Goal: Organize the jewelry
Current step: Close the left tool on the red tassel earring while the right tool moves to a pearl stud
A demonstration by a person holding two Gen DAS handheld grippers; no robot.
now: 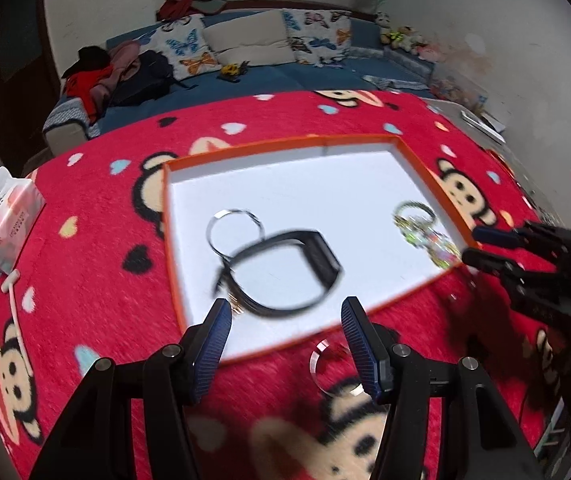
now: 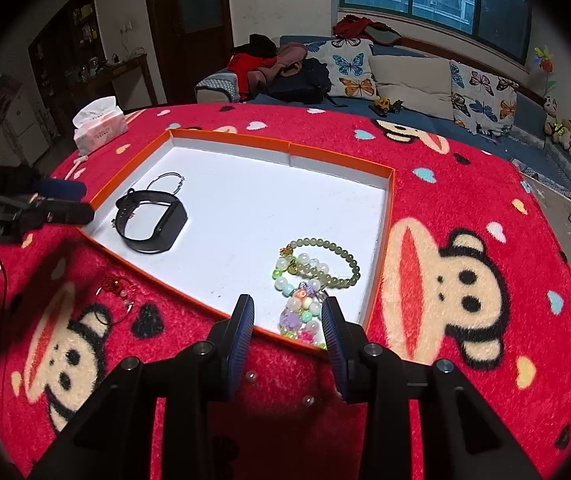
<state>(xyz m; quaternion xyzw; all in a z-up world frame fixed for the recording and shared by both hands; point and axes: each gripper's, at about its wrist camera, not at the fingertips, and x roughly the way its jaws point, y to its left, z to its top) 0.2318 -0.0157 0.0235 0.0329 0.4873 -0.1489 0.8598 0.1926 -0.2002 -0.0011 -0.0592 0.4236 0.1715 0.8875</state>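
Orange-edged and white inside, a shallow tray [image 2: 381, 240] lies on a red fleece blanket with cartoon monkey faces [image 2: 465, 184] that covers the tabletop. Inside it, toward the left in the right wrist view, a black watch band [image 2: 151, 222] rests with a thin silver bangle [image 2: 171, 182] just behind it, the two overlapping at one edge. At the tray's near right corner sit a pale green bead bracelet [image 2: 325, 260] and a string of multicoloured beads [image 2: 301, 312], touching each other.

Right tool [image 2: 287, 320] hovers over that near corner with its blue ribbed pads spread; the coloured beads lie between the fingers, and the pads do not press on them. Left tool [image 1: 285, 320] stands with its pads well apart above the tray's near edge, nothing between them; that view is blurred. Just outside the tray, on the blanket, a clear ring-shaped bangle [image 1: 319, 368] lies near the left tool's right finger. A red cord bracelet with pale beads [image 2: 115, 292] also lies on the blanket, outside the tray's left side. A tissue pack [image 2: 99, 126] stands at the tabletop's far left edge
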